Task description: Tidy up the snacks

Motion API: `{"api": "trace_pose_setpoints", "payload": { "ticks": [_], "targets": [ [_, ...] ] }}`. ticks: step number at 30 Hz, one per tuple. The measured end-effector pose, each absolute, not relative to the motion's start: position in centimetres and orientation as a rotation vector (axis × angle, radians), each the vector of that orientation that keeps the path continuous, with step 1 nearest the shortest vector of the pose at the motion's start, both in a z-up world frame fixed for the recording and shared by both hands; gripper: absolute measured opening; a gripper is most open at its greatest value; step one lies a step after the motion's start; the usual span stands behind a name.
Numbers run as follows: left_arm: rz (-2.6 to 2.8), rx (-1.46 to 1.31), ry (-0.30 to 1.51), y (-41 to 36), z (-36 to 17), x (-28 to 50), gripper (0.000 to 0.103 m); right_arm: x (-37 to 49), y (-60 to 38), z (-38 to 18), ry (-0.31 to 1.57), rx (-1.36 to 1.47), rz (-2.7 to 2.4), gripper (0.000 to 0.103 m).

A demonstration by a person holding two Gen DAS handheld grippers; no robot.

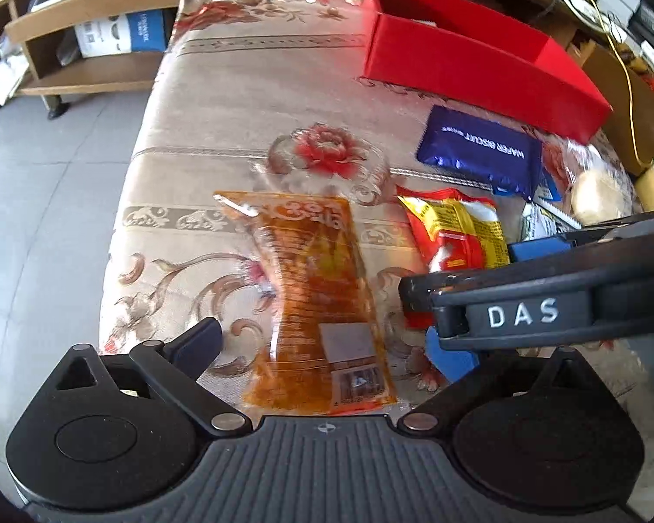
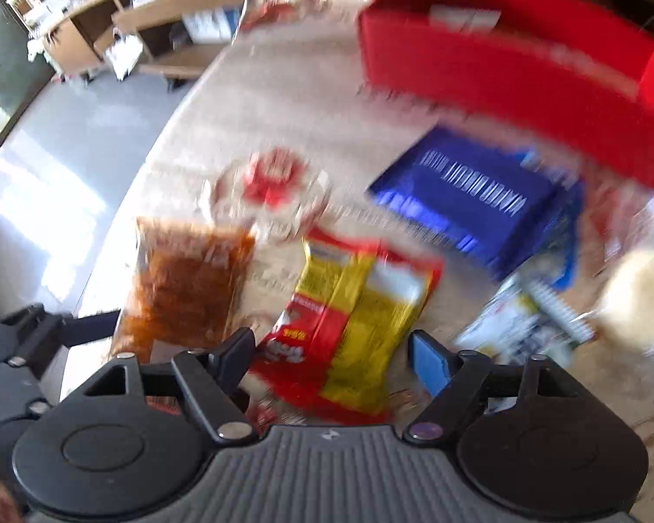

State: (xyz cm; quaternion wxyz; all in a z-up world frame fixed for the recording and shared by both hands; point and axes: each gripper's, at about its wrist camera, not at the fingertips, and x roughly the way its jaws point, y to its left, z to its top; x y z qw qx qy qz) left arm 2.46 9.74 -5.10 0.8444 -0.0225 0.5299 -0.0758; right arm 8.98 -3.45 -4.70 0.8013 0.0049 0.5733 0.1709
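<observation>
five snack packets (image 1: pixel 314 300), one red box (image 1: pixel 479 65)

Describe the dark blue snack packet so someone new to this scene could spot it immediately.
Find the long red box at the table's far side. Just in front of it lies the dark blue packet, flat on the floral cloth. Only it carries white "WAFER BISCUIT" lettering; the neighbouring red-and-yellow bag doesn't.
</observation>
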Motion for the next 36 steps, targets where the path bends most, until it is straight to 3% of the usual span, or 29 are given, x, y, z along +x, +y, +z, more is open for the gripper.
{"api": "trace_pose_setpoints", "payload": {
  "ticks": [2, 4, 7, 13, 26, 29, 30, 36],
  "targets": [
    [-0.158, -0.070, 1.113, 10.4, -5.1, 2.3, 0.101, 8.9, -2.8, -4.6, 1.208, -0.057, 0.364, 0.072],
    [-0.166, -0.097, 1.107, 10.8, -5.0, 2.2, 0.101, 9.0, -3.0, -4.4, 1.206, -0.084, 0.361, 0.058],
    [-0.178, -0.096, 1.109, 10.6, -5.1, 2.4, 0.102, 8.8, -4.0, -4.1, 1.210, -0.096, 0.384, 0.053],
    [-0.138, 0.053, 1.103, 8.4, -5.8, 2.8, 0.103, 7.7, -5.2, -3.0, 1.163, -0.121, 0.401, 0.053],
    [0.032, 0.055, 1.103, 6.7, -6.1, 6.7, 0.103, 8.7, -9.0, -2.1, 1.114, 0.008, 0.454, 0.053],
    [0.000, 0.067, 1.096, 6.0, -5.5, 6.4, 0.085, 9.0, -9.6, -2.0, 1.110, 0.023, 0.466, 0.053],
    [-0.020, 0.089, 1.089, 5.5, -5.2, 6.1, 0.071, 9.0, -9.9, -1.9, 1.104, 0.030, 0.470, 0.053],
    [-0.113, 0.018, 1.102, 4.9, -4.7, 5.2, 0.056, 9.1, -11.5, -1.2, 1.081, 0.069, 0.475, 0.053]
  ]
}}
